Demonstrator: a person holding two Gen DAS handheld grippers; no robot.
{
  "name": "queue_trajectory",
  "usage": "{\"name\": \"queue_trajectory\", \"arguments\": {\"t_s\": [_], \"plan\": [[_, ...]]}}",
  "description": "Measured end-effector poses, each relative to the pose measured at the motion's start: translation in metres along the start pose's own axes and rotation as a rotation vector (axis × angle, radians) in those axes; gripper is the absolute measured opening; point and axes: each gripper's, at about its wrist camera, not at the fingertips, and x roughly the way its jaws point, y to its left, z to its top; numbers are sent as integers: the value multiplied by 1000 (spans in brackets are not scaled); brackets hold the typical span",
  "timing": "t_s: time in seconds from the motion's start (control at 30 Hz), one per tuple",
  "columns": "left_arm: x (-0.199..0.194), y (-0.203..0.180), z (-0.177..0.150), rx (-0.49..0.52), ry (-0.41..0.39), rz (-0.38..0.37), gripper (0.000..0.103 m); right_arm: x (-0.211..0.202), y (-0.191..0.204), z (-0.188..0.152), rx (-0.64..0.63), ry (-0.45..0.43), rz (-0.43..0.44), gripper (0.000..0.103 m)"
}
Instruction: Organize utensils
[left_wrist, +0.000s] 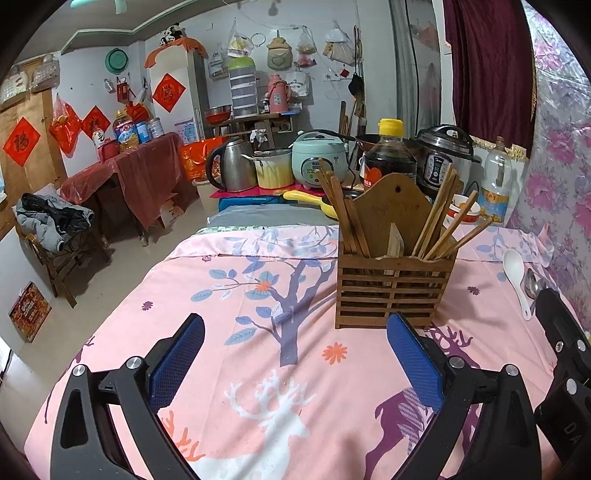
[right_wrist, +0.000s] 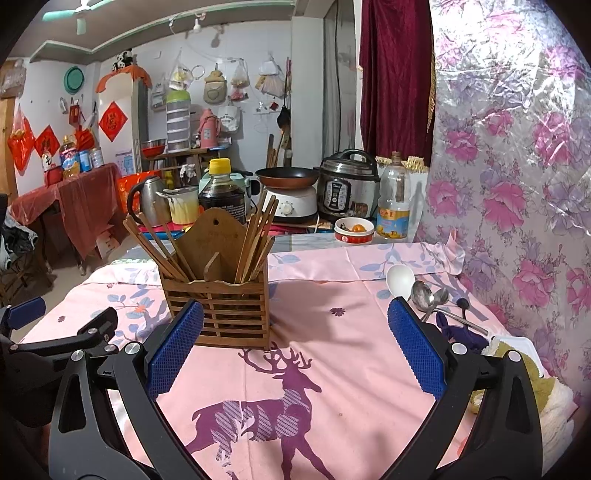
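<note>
A slatted wooden utensil holder (left_wrist: 393, 290) stands on the pink deer-print tablecloth (left_wrist: 258, 369), with several wooden chopsticks (left_wrist: 437, 221) leaning in it. It also shows in the right wrist view (right_wrist: 225, 308). A white plastic spoon (left_wrist: 517, 277) lies to its right beside metal spoons (left_wrist: 533, 284); in the right wrist view the white spoon (right_wrist: 400, 280) and metal spoons (right_wrist: 428, 295) lie just beyond my right finger. My left gripper (left_wrist: 295, 362) is open and empty, short of the holder. My right gripper (right_wrist: 295, 350) is open and empty.
A soy sauce bottle (left_wrist: 389, 155), kettle (left_wrist: 231, 164), rice cooker (left_wrist: 319, 158), pressure cooker (right_wrist: 349, 186), oil bottle (right_wrist: 393, 201) and a small bowl (right_wrist: 354, 229) stand behind the table. A floral foil wall (right_wrist: 517, 184) bounds the right. A towel (right_wrist: 546, 387) lies at the right edge.
</note>
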Motion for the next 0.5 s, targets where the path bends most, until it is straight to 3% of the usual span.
{"name": "queue_trajectory", "arguments": {"t_s": [0.5], "plan": [[1, -2, -2, 13, 1, 5, 97, 0, 0, 0, -1, 1, -1, 96]]}}
